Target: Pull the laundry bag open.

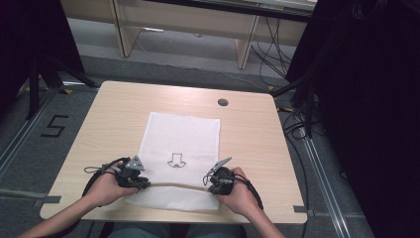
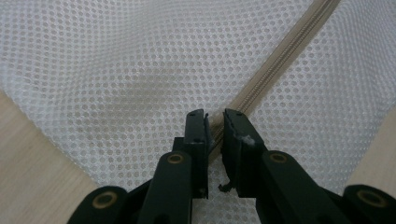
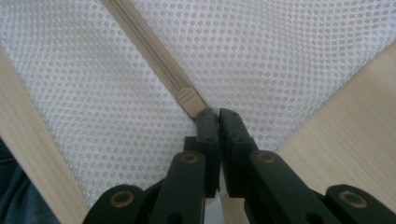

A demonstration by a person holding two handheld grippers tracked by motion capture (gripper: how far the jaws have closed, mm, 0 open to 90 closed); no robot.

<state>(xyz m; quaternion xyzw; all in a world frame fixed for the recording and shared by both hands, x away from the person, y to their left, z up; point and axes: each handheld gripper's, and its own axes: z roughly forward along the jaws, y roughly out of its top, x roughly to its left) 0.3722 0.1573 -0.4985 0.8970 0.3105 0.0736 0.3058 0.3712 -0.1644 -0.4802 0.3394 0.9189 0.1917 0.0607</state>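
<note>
Both grippers pinch the mesh laundry bag's beige zipper: left gripper, right gripper by the zipper pull. Step: bracing the ends. Next, likely, grip the pull and slide.

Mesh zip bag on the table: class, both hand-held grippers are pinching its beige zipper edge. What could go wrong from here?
1. The left hand-held gripper pinches only the zipper tape with its tips, so the tape could slip out under pull.
2. The right hand-held gripper grips just behind the slider pull tab, not on it; pulling may stretch the mesh bag rather than move the slider.
3. The bag lies loose on the table and may drag or bunch.
</note>
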